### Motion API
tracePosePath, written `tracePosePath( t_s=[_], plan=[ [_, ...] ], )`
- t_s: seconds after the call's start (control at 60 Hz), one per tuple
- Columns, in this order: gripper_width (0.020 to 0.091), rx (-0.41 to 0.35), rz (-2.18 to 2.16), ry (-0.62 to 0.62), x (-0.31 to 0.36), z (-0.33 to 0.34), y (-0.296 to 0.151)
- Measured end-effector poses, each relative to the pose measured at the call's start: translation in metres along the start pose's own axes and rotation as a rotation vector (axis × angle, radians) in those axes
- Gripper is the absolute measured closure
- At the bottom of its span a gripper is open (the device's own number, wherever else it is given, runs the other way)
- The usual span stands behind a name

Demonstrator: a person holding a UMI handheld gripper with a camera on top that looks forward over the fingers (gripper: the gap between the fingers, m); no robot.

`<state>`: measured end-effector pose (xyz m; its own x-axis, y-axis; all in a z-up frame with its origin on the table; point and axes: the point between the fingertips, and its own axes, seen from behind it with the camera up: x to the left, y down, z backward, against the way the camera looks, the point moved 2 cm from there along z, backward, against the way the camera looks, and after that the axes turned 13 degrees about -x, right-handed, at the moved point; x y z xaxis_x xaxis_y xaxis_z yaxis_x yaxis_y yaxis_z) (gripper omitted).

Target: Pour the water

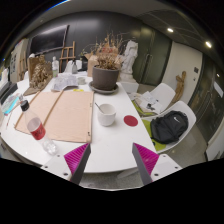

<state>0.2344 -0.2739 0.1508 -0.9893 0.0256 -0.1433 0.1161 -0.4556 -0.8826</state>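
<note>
A white round table (110, 140) lies ahead of my gripper (111, 160). Its two fingers, with magenta pads (76, 155), stand wide apart and open, holding nothing, above the table's near edge. A white mug (106, 114) stands near the table's middle, beyond the fingers. A clear plastic bottle (47, 146) lies on its side left of the left finger. A red cup (36, 128) stands just beyond that bottle. A small red disc (131, 120) lies right of the mug.
A large brown mat (60, 112) covers the table's left half. A potted dry plant (106, 72) stands at the far side. White chairs (158, 97) sit right, one holding a black bag (169, 127). More small items crowd the far left.
</note>
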Motion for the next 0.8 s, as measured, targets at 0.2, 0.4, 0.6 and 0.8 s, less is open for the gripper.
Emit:
tracePosePath(
  t_s=[0.2, 0.4, 0.6, 0.8],
  plan=[
    [0.025, 0.008, -0.011, -0.037, 0.045, 0.009, 0.02],
    [0.0247, -0.011, -0.057, -0.121, 0.135, 0.024, 0.043],
    [0.0244, -0.116, -0.081, -0.184, 0.223, 0.017, 0.034],
    [0.0262, -0.212, -0.108, -0.121, 0.263, -0.035, 0.019]
  ],
)
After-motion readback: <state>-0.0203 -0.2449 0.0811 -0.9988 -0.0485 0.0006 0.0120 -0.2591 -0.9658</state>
